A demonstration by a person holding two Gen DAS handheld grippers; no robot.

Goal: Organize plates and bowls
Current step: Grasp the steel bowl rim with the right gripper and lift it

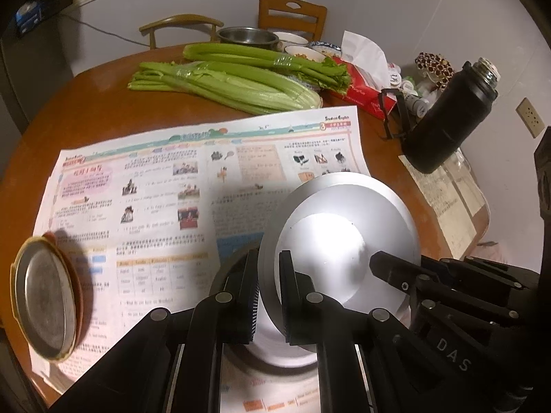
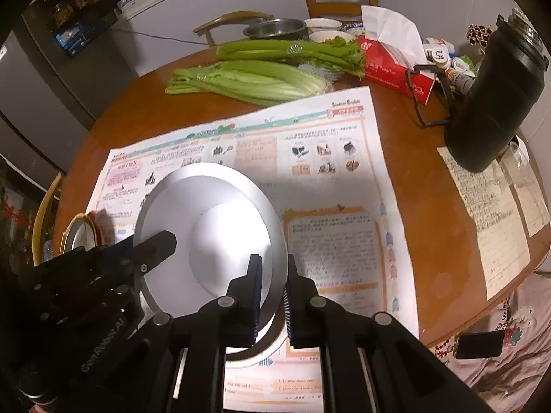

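Note:
A white plate is held above the newspaper-covered round table by both grippers. My left gripper is shut on the plate's left rim. My right gripper is shut on its right rim; the plate fills the middle of the right wrist view. Each gripper shows in the other's view, the right gripper at right, the left gripper at left. Another white dish lies under the plate on the paper, mostly hidden.
A metal lid lies at the left table edge. Celery, a steel bowl, small bowls, a tissue box and a black flask stand at the back and right. Chairs stand behind.

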